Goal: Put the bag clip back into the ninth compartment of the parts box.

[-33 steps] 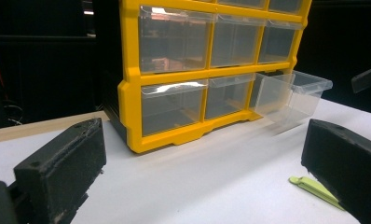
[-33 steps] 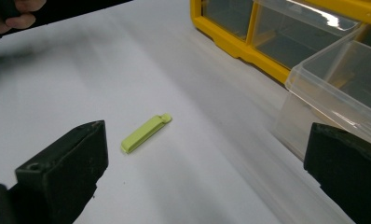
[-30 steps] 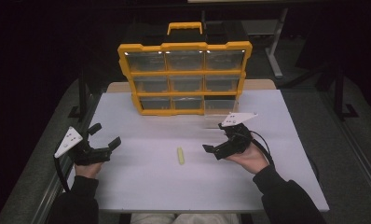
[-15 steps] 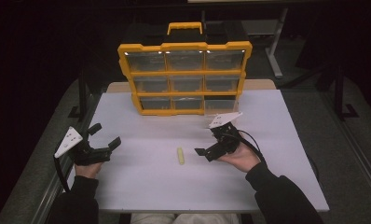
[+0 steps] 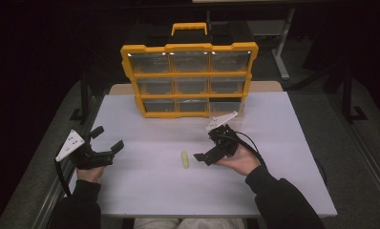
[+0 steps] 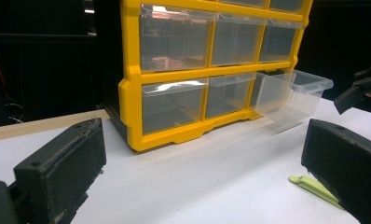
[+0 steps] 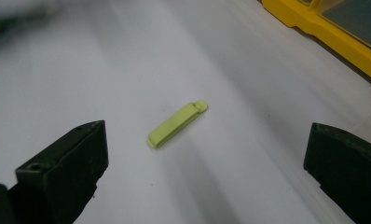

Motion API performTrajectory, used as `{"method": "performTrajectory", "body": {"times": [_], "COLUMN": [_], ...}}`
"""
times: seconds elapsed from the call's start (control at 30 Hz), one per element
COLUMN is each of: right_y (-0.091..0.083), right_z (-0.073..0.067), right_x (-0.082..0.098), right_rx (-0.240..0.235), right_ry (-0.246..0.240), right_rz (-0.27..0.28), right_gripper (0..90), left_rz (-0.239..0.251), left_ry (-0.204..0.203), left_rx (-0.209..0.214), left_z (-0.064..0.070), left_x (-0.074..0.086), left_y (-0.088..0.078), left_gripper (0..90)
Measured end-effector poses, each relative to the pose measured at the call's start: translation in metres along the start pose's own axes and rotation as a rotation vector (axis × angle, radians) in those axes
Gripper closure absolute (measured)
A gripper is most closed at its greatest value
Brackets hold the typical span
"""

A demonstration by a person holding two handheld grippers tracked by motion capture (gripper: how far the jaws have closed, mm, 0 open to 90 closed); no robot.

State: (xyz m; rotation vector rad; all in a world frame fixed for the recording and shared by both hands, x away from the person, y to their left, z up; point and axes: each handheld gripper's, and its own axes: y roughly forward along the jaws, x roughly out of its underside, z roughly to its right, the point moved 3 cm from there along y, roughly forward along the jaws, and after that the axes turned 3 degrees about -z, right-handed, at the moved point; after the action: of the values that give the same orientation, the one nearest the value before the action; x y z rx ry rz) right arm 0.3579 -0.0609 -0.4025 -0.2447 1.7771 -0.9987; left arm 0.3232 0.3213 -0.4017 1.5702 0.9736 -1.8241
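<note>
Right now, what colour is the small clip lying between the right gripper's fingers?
Pale yellow-green. The clip shows best in the right gripper view.

- We see the white tabletop [image 5: 145, 191] brightly lit from above, while the room around it sinks into near black.
- We notice small glare spots on the clear drawer fronts of the yellow organizer [image 5: 190, 78].
- We find the high view soft and grainy.
- In the right gripper view, the far tabletop streaks with blur; the green clip [image 7: 176, 124] stays fairly sharp.
</note>
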Motion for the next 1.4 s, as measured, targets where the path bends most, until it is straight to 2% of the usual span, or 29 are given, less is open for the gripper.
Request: {"method": "performTrajectory", "body": {"times": [0.63,1.03,1.07,1.4], "right_y": [0.018,0.039,0.046,0.065], "right_z": [-0.005,-0.007,-0.008,-0.013], "right_x": [-0.013,-0.017,-0.018,-0.020], "right_rx": [-0.014,-0.035,-0.044,-0.033], "right_ry": [-0.002,-0.009,-0.007,-0.014], "right_rz": [-0.083,-0.146,-0.170,-0.236], "right_gripper": [0.0,0.0,0.0,0.0], "left_rz": [-0.002,-0.007,-0.004,-0.001], "left_ry": [0.001,0.005,0.005,0.005], "left_rx": [0.001,0.006,0.008,0.011], "left_z": [0.000,0.001,0.001,0.002], "left_x": [0.000,0.001,0.001,0.001], "left_y": [0.000,0.001,0.001,0.002], "left_gripper": [0.0,0.0,0.0,0.0]}}
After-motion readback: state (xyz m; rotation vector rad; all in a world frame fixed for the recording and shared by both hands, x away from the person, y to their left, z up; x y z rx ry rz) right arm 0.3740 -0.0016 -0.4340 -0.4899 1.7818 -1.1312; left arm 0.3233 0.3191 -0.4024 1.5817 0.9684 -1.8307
